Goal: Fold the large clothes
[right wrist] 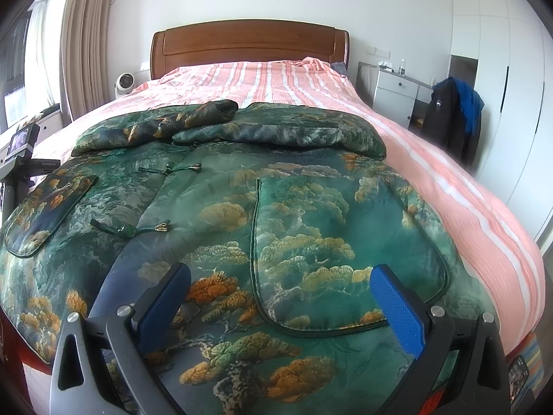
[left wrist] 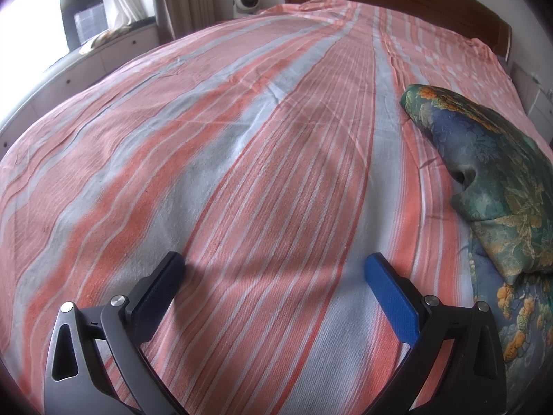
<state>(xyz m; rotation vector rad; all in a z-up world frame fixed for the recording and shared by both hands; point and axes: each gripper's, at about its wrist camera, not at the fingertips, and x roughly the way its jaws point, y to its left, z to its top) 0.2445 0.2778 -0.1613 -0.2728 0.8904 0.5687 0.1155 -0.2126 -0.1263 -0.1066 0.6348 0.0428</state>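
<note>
Both wrist cams low over bed [left wrist: 242, 131], facing headboard [right wrist: 249, 43]; share jacket [right wrist: 276, 207].

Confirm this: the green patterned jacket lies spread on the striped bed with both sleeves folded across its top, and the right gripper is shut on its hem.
Not quite. The right gripper is open above the jacket, gripping nothing, as the right wrist view shows. The rest holds: both sleeves lie folded across its top on the striped bed.

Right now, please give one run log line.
left gripper: open, over striped sheet | right gripper: open, over green jacket | sleeves folded in
</note>
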